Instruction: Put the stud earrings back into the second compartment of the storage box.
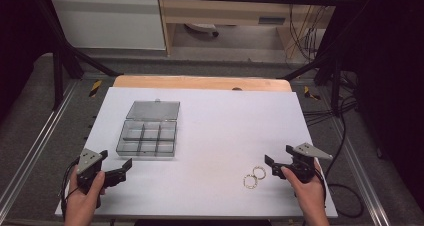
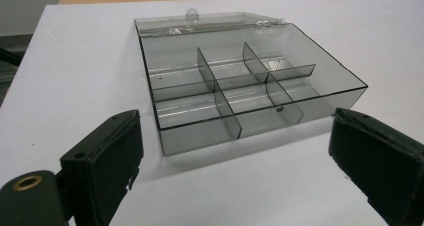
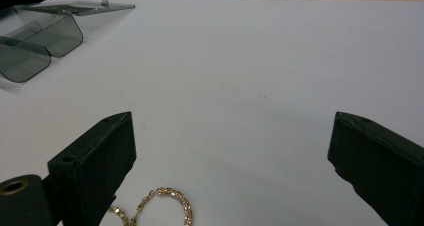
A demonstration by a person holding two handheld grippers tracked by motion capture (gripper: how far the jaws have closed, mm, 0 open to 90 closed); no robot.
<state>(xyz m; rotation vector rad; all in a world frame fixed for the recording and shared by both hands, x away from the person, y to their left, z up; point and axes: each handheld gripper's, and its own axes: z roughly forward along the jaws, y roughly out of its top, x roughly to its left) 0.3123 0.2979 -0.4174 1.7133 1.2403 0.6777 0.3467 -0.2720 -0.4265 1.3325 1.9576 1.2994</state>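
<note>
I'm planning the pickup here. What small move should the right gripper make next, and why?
Probably ease the right gripper left and down over the nearer gold ring: its jaws stand open and empty, both rings lie beside it, and the divided box sits open.

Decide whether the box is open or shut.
Open: the box's lid lies flat behind it, exposing six empty compartments.

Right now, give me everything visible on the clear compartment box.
The compartment box looks like smoky grey see-through plastic, rectangular, split by dividers into six cells, two rows of three, all of which look empty. Its hinged lid is open and lies flat behind it, a small latch tab on its far edge. The box sits flat on the white table, left of centre. Nothing else touches it; the left gripper points at it from the near side, jaws open, apart from it.
</note>
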